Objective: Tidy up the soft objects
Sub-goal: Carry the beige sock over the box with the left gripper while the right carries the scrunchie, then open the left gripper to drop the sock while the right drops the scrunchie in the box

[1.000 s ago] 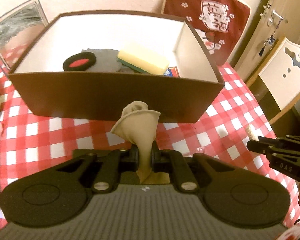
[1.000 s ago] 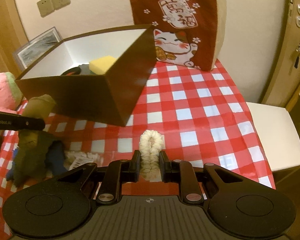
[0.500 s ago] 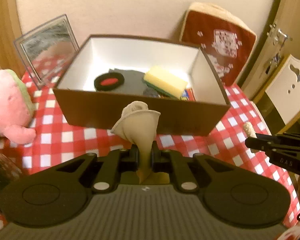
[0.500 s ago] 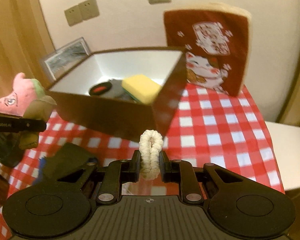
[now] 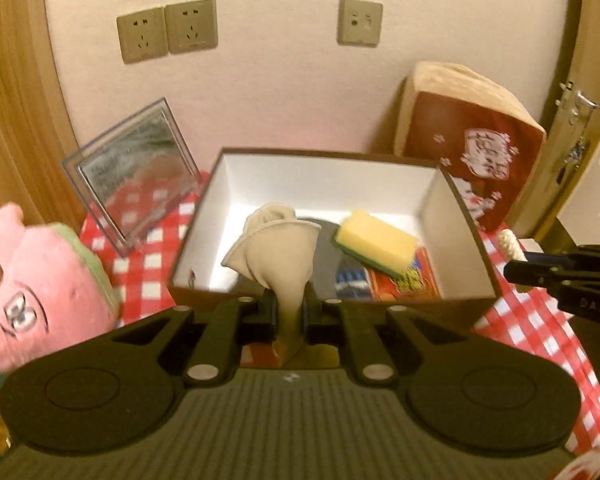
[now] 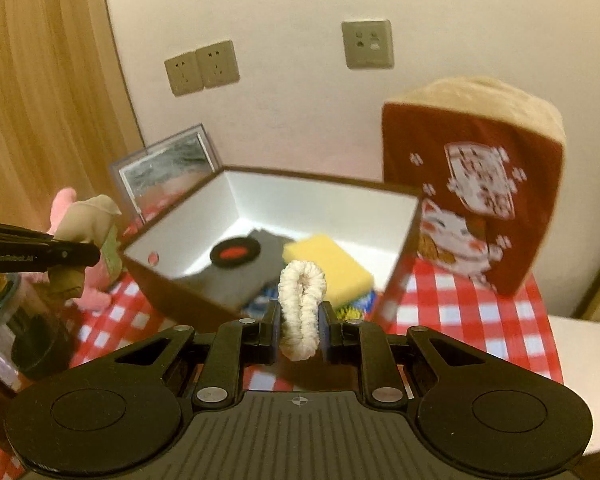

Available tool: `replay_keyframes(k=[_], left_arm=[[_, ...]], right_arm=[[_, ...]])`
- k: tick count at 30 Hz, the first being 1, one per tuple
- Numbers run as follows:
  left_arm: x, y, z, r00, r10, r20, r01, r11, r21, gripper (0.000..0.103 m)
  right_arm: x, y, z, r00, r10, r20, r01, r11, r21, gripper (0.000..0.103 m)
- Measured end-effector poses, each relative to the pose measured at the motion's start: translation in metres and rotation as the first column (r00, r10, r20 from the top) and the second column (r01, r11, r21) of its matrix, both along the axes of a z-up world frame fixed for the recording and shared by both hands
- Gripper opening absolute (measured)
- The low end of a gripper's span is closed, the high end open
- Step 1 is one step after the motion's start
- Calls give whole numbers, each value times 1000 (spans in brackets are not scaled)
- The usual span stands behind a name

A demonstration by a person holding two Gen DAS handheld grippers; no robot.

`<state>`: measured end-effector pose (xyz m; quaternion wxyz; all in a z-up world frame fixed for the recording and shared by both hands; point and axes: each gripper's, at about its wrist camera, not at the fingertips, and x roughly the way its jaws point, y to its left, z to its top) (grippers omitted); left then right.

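Beige cloth (image 5: 274, 256) pinched: left claw (image 5: 290, 312) | white scrunchie (image 6: 302, 300) pinched: right claw (image 6: 300, 328)

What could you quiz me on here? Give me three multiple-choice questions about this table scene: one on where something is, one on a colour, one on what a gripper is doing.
1. Where is the yellow sponge?
A. Inside the box
B. On the checked cloth
C. On the chair

2. What colour is the scrunchie in the right gripper?
A. Black
B. Cream white
C. Green

3. What is the left gripper doing?
A. Hanging open and empty
B. Pinching a beige cloth
C. Squeezing the pink plush toy

Answers:
1 A, the sponge lies on the box floor, between its white walls.
2 B, the loop between the fingers is cream white.
3 B, the cloth is clamped between the fingers and flares above them.
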<state>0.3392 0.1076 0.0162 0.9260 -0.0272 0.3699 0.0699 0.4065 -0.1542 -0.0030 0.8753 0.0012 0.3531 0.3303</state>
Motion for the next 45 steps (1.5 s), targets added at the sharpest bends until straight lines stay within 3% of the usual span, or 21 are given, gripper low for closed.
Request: replay_keyframes(k=[10, 25, 28, 33, 45], left_arm=[[54, 22, -2, 1000, 4, -30, -3, 1000, 30, 10], [120, 61, -46, 987, 1, -158, -1, 1000, -1, 11], [129, 65, -57, 982, 6, -187, -7, 1000, -6, 15], [137, 71, -69, 978, 17, -208, -21, 1000, -17, 32], [137, 68, -69, 978, -4, -208, 3, 1000, -4, 35]], right_arm=[[56, 26, -3, 998, 8, -65, -8, 1000, 6, 20], [110, 54, -31, 988, 6, -154, -11, 1000, -26, 20], [115, 55, -36, 987, 1, -162, -6, 999, -33, 20], [120, 52, -43, 984, -10, -179, 3, 999, -41, 20], [124, 51, -47, 981, -5, -194, -2, 999, -39, 20]])
